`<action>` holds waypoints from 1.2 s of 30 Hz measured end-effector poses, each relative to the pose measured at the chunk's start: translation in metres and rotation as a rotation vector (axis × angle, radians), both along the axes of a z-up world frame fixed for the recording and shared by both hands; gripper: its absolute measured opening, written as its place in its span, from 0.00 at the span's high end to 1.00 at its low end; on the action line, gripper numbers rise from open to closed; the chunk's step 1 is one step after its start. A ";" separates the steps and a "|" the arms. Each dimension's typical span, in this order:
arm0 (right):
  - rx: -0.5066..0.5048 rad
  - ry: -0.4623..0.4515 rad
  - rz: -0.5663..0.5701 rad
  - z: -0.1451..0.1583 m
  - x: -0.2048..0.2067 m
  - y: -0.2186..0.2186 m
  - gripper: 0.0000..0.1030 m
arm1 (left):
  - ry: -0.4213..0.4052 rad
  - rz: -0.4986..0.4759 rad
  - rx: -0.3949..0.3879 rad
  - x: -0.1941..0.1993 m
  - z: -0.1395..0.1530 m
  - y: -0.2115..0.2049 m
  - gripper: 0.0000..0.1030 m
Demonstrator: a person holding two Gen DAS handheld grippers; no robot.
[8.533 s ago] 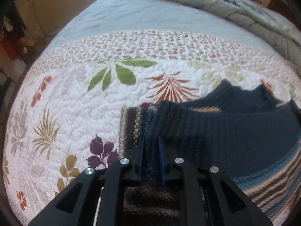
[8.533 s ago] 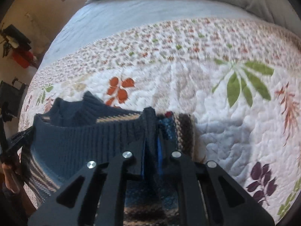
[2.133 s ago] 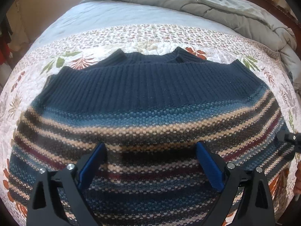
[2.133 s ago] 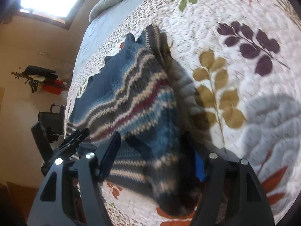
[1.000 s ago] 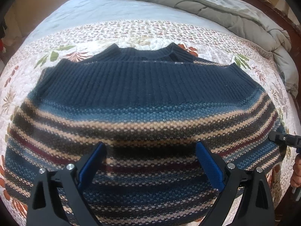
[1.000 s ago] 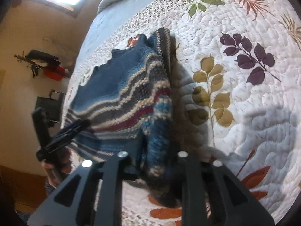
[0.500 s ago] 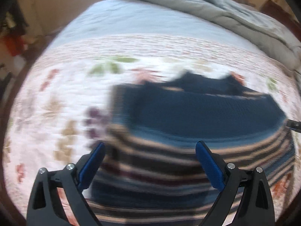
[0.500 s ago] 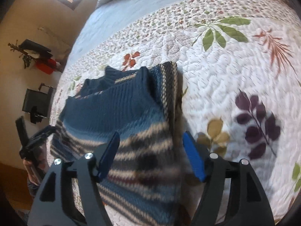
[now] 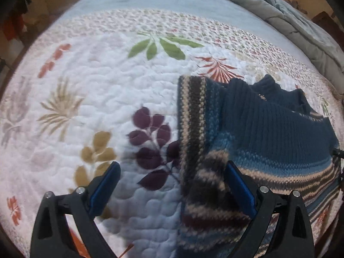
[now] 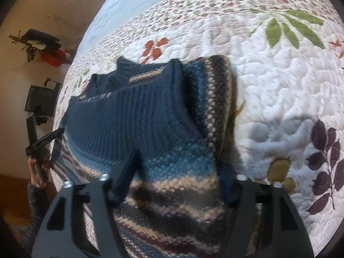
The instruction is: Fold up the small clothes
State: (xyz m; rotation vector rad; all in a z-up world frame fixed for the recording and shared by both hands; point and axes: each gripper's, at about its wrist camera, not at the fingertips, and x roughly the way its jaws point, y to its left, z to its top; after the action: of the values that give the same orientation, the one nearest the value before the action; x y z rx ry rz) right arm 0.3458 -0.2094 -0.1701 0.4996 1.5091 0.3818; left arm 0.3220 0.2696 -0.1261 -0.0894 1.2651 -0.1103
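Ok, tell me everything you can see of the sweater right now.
The sweater is a chunky knit: ribbed navy top, with blue, cream, dark and maroon stripes below. It lies on the floral quilt, one striped side folded inward. Both grippers straddle its near edges, the right gripper closing; neither visibly pinches it.

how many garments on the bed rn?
1. A striped knit sweater lies on the floral quilt, partly folded, its striped side flap turned over; in the left wrist view it sits at right. Anything beneath it would be hidden.
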 end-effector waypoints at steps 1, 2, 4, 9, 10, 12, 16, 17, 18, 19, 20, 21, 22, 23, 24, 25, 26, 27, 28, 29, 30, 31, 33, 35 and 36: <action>0.004 -0.003 0.003 0.000 0.000 0.001 0.46 | 0.011 -0.006 -0.024 0.001 -0.002 -0.001 0.07; 0.009 -0.005 0.005 0.000 -0.001 0.001 0.49 | 0.022 -0.012 -0.049 0.002 -0.004 -0.002 0.07; 0.027 -0.011 -0.003 0.002 -0.003 -0.002 0.61 | 0.044 -0.046 -0.092 0.002 -0.007 -0.009 0.12; 0.035 -0.057 -0.011 0.011 -0.007 -0.003 0.72 | 0.065 -0.036 -0.149 0.001 -0.003 -0.019 0.68; 0.034 -0.064 -0.012 0.014 -0.009 -0.003 0.73 | 0.057 -0.043 -0.127 0.000 0.000 -0.023 0.74; 0.047 -0.079 -0.022 0.019 -0.012 -0.004 0.74 | 0.036 -0.052 -0.085 -0.005 0.005 -0.031 0.78; 0.092 -0.086 -0.060 0.028 -0.017 -0.008 0.75 | 0.003 -0.023 -0.077 -0.010 0.016 -0.034 0.81; 0.097 -0.087 -0.064 0.030 -0.018 -0.008 0.75 | -0.004 -0.017 -0.083 -0.011 0.020 -0.034 0.81; 0.103 -0.090 -0.068 0.033 -0.018 -0.008 0.76 | -0.011 -0.018 -0.087 -0.012 0.024 -0.032 0.81; 0.116 -0.094 -0.074 0.037 -0.019 -0.009 0.76 | -0.020 -0.018 -0.096 -0.015 0.030 -0.032 0.82; 0.126 -0.093 -0.079 0.040 -0.019 -0.009 0.76 | -0.028 -0.018 -0.106 -0.018 0.036 -0.031 0.82; 0.135 -0.092 -0.084 0.044 -0.020 -0.010 0.76 | -0.036 -0.020 -0.117 -0.022 0.043 -0.031 0.82; 0.142 -0.091 -0.088 0.049 -0.021 -0.010 0.76 | -0.040 -0.023 -0.121 -0.023 0.047 -0.033 0.82; 0.145 -0.085 -0.092 0.053 -0.022 -0.011 0.76 | -0.041 -0.028 -0.121 -0.026 0.052 -0.036 0.82; 0.147 -0.070 -0.096 0.056 -0.023 -0.012 0.76 | -0.040 -0.033 -0.118 -0.027 0.056 -0.038 0.82; 0.154 -0.053 -0.105 0.059 -0.024 -0.014 0.76 | -0.037 -0.035 -0.126 -0.030 0.062 -0.038 0.82; 0.165 -0.040 -0.114 0.063 -0.026 -0.017 0.77 | -0.029 -0.036 -0.135 -0.031 0.064 -0.040 0.82; 0.173 -0.027 -0.125 0.067 -0.029 -0.021 0.77 | -0.018 -0.036 -0.144 -0.033 0.066 -0.041 0.82; 0.172 -0.017 -0.132 0.069 -0.029 -0.024 0.77 | -0.009 -0.042 -0.144 -0.036 0.067 -0.044 0.82; 0.164 0.009 -0.144 0.070 -0.032 -0.029 0.77 | 0.000 -0.055 -0.140 -0.039 0.068 -0.049 0.82; 0.158 0.037 -0.158 0.070 -0.036 -0.035 0.77 | 0.011 -0.066 -0.143 -0.042 0.067 -0.053 0.82; 0.153 0.048 -0.165 0.071 -0.041 -0.042 0.77 | 0.026 -0.083 -0.153 -0.048 0.064 -0.059 0.82; 0.129 0.079 -0.191 0.069 -0.051 -0.059 0.77 | 0.060 -0.114 -0.164 -0.058 0.055 -0.074 0.82; 0.103 0.113 -0.193 0.062 -0.061 -0.069 0.77 | 0.065 -0.144 -0.130 -0.068 0.048 -0.088 0.82; 0.093 0.128 -0.189 0.056 -0.067 -0.073 0.76 | 0.062 -0.149 -0.109 -0.072 0.044 -0.095 0.81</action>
State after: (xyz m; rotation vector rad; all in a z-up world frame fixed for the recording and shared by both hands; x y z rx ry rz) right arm 0.2784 -0.2823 -0.1142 0.7458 1.5563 0.2772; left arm 0.2497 0.1751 -0.0821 -0.0929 1.3265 -0.3078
